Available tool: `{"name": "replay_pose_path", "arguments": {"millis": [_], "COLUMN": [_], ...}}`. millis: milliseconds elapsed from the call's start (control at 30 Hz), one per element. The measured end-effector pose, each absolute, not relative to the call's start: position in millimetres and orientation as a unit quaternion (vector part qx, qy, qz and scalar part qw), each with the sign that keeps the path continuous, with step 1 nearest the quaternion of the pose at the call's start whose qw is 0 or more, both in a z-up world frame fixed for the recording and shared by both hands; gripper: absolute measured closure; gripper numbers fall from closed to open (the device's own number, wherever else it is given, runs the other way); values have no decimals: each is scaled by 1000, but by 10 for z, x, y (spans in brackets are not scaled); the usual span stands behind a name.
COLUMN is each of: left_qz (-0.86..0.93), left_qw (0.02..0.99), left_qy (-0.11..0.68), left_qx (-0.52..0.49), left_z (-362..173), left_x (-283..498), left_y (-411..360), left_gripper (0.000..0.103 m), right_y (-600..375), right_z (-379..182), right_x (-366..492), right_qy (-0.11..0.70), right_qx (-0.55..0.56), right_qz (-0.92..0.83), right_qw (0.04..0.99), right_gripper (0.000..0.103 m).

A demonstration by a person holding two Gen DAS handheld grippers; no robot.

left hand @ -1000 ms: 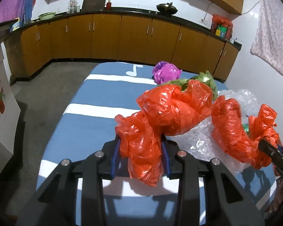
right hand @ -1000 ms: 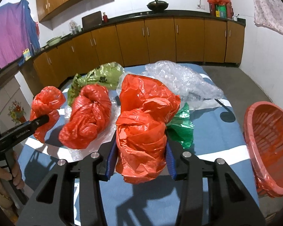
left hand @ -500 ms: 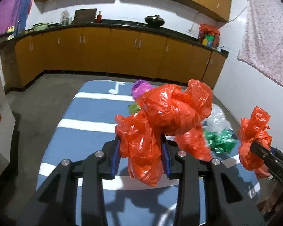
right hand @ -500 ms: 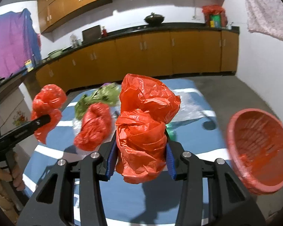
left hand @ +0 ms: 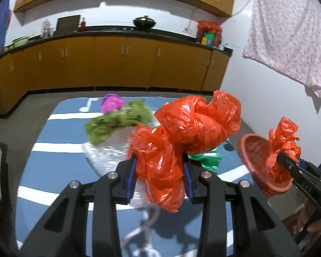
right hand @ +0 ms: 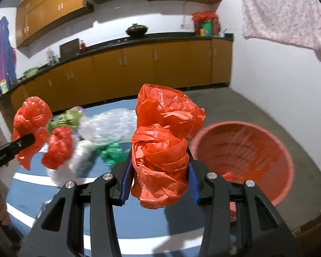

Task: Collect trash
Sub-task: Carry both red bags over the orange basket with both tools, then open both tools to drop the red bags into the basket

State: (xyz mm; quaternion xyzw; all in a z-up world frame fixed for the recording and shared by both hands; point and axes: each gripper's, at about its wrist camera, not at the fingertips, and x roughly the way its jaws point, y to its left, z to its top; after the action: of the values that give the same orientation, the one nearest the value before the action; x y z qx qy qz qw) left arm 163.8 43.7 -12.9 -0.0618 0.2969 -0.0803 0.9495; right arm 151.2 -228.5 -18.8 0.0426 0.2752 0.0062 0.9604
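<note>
My left gripper [left hand: 159,178] is shut on a crumpled red plastic bag [left hand: 182,137] and holds it above the blue striped table [left hand: 53,160]. My right gripper [right hand: 159,176] is shut on another red plastic bag [right hand: 162,150], held beside the red basket [right hand: 246,152] on the floor. The right gripper and its bag also show in the left wrist view [left hand: 282,150], in front of the basket [left hand: 252,147]. The left gripper's bag shows at the left of the right wrist view [right hand: 31,124].
On the table lie a third red bag [right hand: 58,147], a green bag [left hand: 115,122], a purple bag [left hand: 112,103], a dark green bag [left hand: 207,158] and bubble wrap [right hand: 111,126]. Wooden cabinets [left hand: 117,64] line the far wall. A cloth [left hand: 289,36] hangs at the right.
Both grippers have lifted their red bags and swung right toward the basket. The basket looms larger in the right wrist view and has come into the left wrist view.
</note>
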Motion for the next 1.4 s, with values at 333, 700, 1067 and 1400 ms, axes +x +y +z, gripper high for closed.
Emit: {"name": "replay_pose_path", "arguments": {"millis": [333,700,1067,1400], "left_qz": [-140,-196,-231,-262], "left_qw": [940,924,910,897], "left_qy": [307,326,344,357], "left_qx": [-40,-26,-16,-6], "left_z": [-163,-308,-446,-535], "left_x": [1688,1836,2043,2302], "left_y": [-328,-996,-1488,-2013], "left_gripper": [67,67,67,67], "right_y": [-2931,-3380,-3602,-3793], "right_z": [-240,-306,-364,-296], "right_x": [1358,1287,1381,1526], "right_qy": [271,271,277,261], "right_qx": [52,71,93,115], "right_qz": [-86,-131,-142,-143], "right_qw": [957,951,946,948], "right_gripper": [59,59,59,59]}}
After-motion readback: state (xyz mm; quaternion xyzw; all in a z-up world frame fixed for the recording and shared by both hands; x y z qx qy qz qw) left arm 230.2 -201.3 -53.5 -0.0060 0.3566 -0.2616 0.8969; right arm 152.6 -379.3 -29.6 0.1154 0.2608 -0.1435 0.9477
